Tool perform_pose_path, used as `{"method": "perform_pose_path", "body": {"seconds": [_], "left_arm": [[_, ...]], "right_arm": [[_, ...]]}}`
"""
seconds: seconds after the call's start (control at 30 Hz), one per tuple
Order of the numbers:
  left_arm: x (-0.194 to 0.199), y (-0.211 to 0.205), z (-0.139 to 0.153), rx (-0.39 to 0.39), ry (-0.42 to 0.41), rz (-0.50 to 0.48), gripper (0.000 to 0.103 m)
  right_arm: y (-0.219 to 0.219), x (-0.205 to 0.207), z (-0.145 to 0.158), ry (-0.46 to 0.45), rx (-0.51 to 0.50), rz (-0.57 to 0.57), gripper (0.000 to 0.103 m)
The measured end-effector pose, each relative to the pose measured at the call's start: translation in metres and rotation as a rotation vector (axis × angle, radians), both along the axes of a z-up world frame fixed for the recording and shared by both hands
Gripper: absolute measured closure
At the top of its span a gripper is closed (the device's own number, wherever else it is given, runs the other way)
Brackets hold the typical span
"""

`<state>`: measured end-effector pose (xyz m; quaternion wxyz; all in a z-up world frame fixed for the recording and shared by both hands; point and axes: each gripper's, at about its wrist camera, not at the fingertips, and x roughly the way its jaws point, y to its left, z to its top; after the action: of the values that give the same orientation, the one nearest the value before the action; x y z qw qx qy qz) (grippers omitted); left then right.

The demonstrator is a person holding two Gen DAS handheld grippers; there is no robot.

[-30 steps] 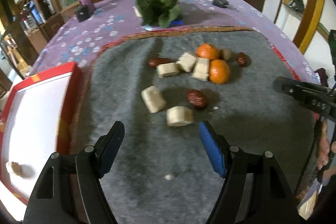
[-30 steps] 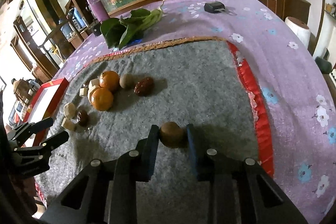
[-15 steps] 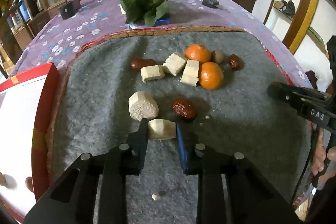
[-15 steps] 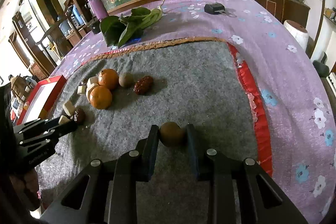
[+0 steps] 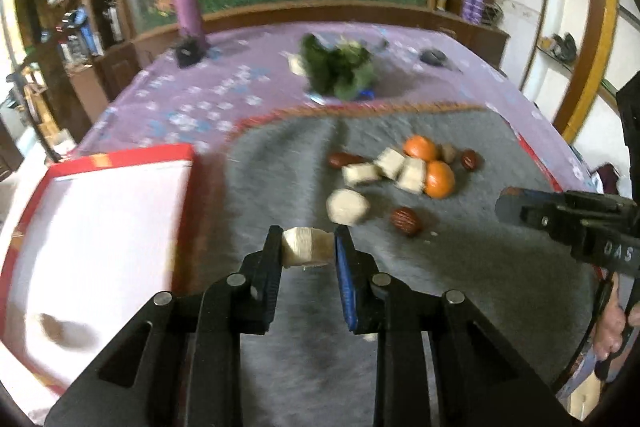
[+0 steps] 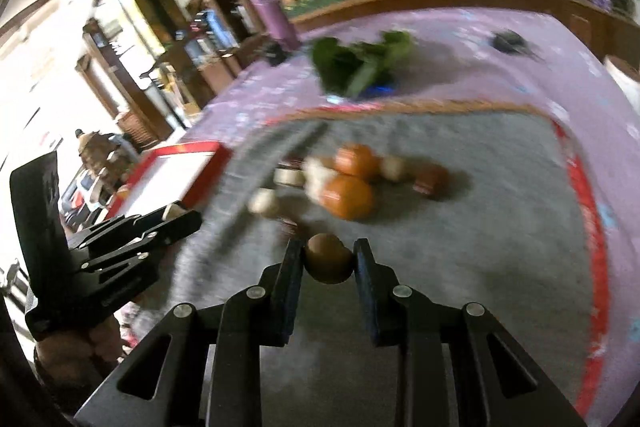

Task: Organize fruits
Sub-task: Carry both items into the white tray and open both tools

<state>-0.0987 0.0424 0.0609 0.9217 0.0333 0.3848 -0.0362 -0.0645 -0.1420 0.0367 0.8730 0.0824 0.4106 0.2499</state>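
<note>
My left gripper [image 5: 308, 245] is shut on a pale banana chunk [image 5: 306, 246] and holds it above the grey mat [image 5: 460, 267]. My right gripper [image 6: 328, 259] is shut on a brown kiwi [image 6: 328, 258], lifted off the mat [image 6: 480, 247]. On the mat lie two oranges [image 5: 439, 179], several more pale chunks [image 5: 347, 206], several dark red dates [image 5: 406, 221] and another small brown fruit [image 5: 448, 151]. A red-rimmed white tray [image 5: 92, 219] stands to the left of the mat and holds a small brown piece [image 5: 50, 325]. The right gripper [image 5: 568, 223] shows at the right edge of the left wrist view.
Leafy greens [image 5: 340, 71] lie on the purple flowered tablecloth [image 5: 192, 103] beyond the mat. A purple bottle [image 5: 186, 7] and a small black object [image 5: 434, 57] stand further back. A wooden cabinet with glass fronts runs behind the table. A hand [image 5: 612, 327] grips the right tool.
The left gripper shut on the banana chunk and lifted it toward the tray side. The right gripper, holding the kiwi, rose and swung left toward the fruit pile.
</note>
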Motion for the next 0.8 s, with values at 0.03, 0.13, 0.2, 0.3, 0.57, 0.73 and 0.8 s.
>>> {"method": "perform_pose_path", "body": {"seconds": [0.03, 0.13, 0.2, 0.3, 0.57, 0.73, 0.8], "left_arm": [[-0.003, 0.006, 0.004, 0.004, -0.015, 0.016, 0.080], [-0.014, 0.029, 0.017, 0.035, -0.072, 0.080, 0.080], [-0.016, 0.043, 0.021, 0.045, -0.091, 0.115, 0.080], [-0.021, 0.065, 0.025, 0.058, -0.114, 0.171, 0.080], [-0.033, 0.124, 0.020, 0.103, -0.142, 0.323, 0.080], [-0.037, 0.150, 0.015, 0.100, -0.138, 0.380, 0.080], [-0.037, 0.157, 0.012, 0.094, -0.136, 0.395, 0.080]], "right_arm": [[0.010, -0.001, 0.003, -0.013, 0.007, 0.018, 0.077], [0.038, -0.001, 0.011, -0.031, 0.036, 0.068, 0.077], [0.057, 0.000, 0.015, -0.036, 0.045, 0.098, 0.077], [0.085, 0.000, 0.020, -0.049, 0.058, 0.141, 0.077], [0.166, -0.006, 0.031, -0.076, 0.074, 0.271, 0.077], [0.203, -0.012, 0.032, -0.083, 0.062, 0.333, 0.077], [0.215, -0.014, 0.030, -0.080, 0.054, 0.353, 0.077]]}}
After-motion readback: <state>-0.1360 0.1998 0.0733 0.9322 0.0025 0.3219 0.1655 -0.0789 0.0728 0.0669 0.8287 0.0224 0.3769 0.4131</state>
